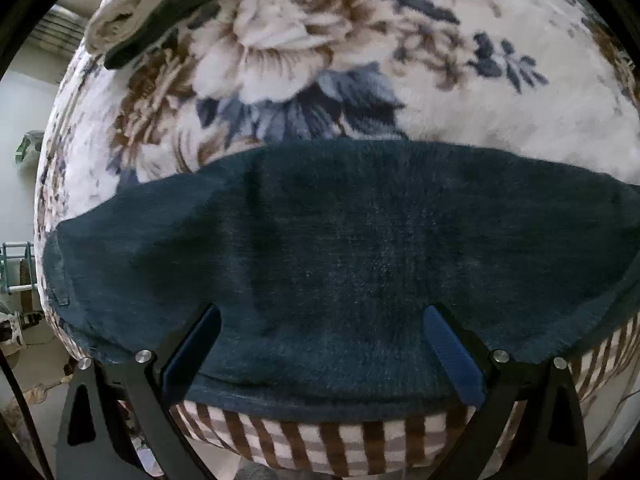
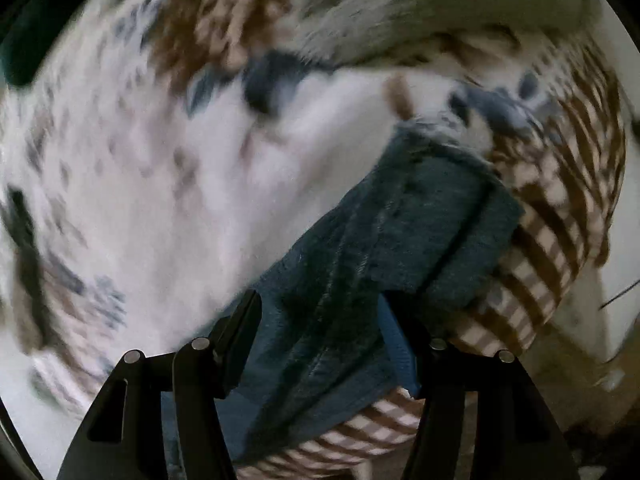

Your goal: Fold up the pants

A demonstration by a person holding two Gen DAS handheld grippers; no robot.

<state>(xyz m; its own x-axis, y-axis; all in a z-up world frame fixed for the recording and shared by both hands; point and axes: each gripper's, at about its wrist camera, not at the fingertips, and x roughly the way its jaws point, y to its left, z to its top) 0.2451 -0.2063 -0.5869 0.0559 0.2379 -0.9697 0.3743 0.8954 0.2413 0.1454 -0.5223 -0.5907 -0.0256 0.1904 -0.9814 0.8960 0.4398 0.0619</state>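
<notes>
Pants [image 1: 340, 248] — dark blue denim, lying flat on a floral blanket [image 1: 460, 92]; long axis runs side to side in the left wrist view, diagonally in the blurred right view, frayed hem toward the upper right. Blanket border — brown-and-white check, along the pants' near edge. Bundle [image 1: 132, 12] — pale and dark cloth, far off on the blanket, well apart. Left gripper [image 1: 322, 320] — fingers apart over the denim. Right gripper [image 2: 320, 312] — fingers apart, straddling the pant leg, not pressing it.

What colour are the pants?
Dark teal-blue pants, clearest in the left wrist view.
</notes>
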